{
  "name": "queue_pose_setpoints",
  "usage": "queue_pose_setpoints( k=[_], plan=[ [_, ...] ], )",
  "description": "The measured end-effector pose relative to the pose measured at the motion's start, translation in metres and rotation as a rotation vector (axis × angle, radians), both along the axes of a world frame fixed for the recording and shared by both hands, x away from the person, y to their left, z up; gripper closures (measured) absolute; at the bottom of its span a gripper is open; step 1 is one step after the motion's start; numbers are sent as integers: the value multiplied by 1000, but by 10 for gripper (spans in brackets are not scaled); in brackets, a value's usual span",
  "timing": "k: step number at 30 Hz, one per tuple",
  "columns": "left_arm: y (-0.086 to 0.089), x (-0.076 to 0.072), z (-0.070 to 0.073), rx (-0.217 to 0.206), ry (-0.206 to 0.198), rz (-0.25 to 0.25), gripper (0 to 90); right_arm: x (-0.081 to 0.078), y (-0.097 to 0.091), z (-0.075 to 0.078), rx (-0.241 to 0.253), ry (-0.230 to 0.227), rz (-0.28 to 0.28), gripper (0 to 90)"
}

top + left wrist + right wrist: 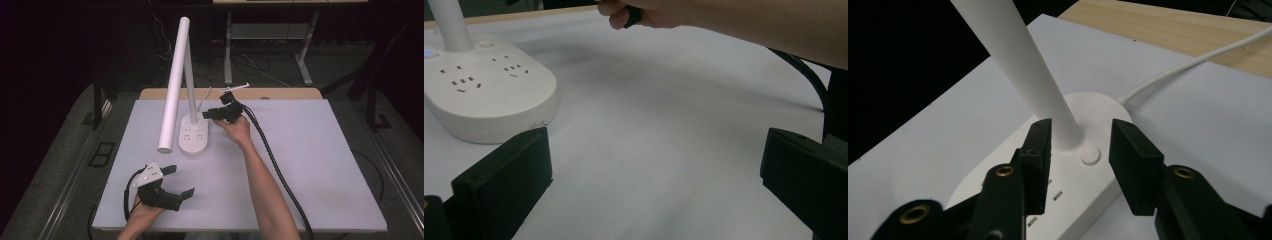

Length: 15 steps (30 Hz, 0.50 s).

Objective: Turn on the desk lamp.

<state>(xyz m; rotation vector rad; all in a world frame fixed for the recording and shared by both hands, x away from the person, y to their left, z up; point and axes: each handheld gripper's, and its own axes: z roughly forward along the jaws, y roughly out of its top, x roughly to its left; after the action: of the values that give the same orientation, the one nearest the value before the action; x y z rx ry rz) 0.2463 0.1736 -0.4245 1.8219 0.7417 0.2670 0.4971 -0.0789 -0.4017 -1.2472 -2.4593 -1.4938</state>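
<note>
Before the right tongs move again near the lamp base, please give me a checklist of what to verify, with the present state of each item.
1. Right tongs open: ok, jaws apart.
2. Round button on the lamp base lies between the jaws: ok, just beyond them.
3. Lamp stem clear of the jaws: cannot tell, one jaw is very near it.
4. Left tongs away from the base: ok, open, near the table's front edge.
5. White cord out of the path: ok, it runs off behind the base.
</note>
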Motion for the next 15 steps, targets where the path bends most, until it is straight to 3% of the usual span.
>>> queue_pose_setpoints(
  k=[15],
  plan=[
    [0,0,0,-4,0,-5,0,8,12,-22,34,27,-13,864]
  ],
)
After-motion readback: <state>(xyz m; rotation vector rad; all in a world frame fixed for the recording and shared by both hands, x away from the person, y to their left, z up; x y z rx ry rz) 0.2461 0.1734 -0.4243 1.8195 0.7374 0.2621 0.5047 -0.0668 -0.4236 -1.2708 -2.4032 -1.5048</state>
